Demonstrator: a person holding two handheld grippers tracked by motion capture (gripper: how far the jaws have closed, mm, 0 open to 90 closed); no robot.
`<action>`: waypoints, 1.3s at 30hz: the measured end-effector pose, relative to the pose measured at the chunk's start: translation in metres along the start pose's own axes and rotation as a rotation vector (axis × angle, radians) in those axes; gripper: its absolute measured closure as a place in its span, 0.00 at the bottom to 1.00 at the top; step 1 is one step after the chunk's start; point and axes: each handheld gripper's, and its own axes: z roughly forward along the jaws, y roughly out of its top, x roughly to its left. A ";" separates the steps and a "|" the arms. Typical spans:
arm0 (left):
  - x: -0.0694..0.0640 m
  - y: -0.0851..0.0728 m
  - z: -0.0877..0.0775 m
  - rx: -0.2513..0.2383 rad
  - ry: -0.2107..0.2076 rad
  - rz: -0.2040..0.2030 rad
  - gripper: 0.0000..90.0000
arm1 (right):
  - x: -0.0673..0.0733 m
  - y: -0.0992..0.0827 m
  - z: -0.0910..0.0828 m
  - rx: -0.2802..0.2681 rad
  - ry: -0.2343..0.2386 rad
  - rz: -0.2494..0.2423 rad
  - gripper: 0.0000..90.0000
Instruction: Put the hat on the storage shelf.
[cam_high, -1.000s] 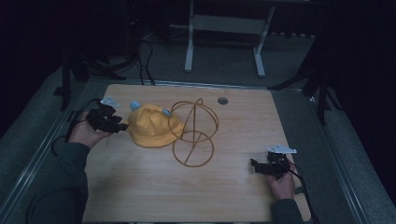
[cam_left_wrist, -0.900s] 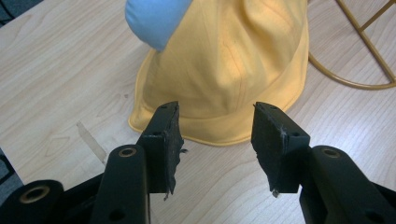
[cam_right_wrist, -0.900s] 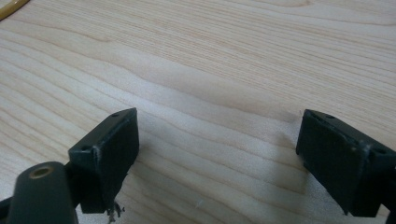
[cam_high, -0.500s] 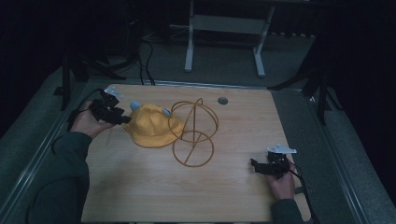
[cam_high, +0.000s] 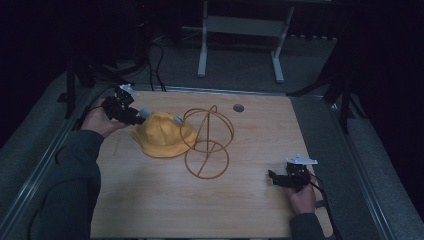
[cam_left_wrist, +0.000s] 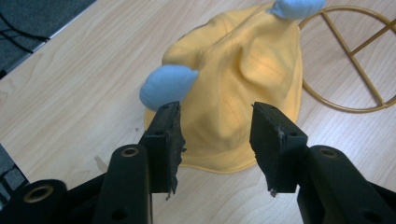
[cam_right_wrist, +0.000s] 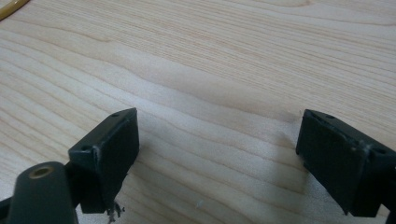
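Hat (cam_high: 162, 136) lies on bench (cam_high: 150, 200) beside wire stand (cam_high: 207, 142), not yet hung; left gripper (cam_left_wrist: 217, 135) jaws, just closing, released above it; right gripper (cam_right_wrist: 217, 154) released, idle.

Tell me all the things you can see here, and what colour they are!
hat: one, yellow with two light blue ears, left half of the table, beside the wire stand
wire stand: one, gold, rings and a hoop, middle of the table
round hole cover: one, grey, far edge of the table
table: one, light wood
metal frame legs: grey, on the floor behind the table
left gripper: one, black, jaws open, just above the hat's near edge, not holding it
right gripper: one, black, jaws open, near right side of the table
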 end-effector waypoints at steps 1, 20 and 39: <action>0.000 0.000 0.000 0.000 0.000 0.000 0.61 | 0.000 0.000 0.000 0.000 0.000 0.000 0.15; -0.014 0.039 0.010 0.081 -0.008 0.093 0.66 | 0.000 0.000 0.000 0.000 0.000 -0.002 0.15; -0.019 0.063 0.028 0.111 0.006 0.130 0.58 | 0.000 0.000 0.000 -0.001 0.003 0.003 0.15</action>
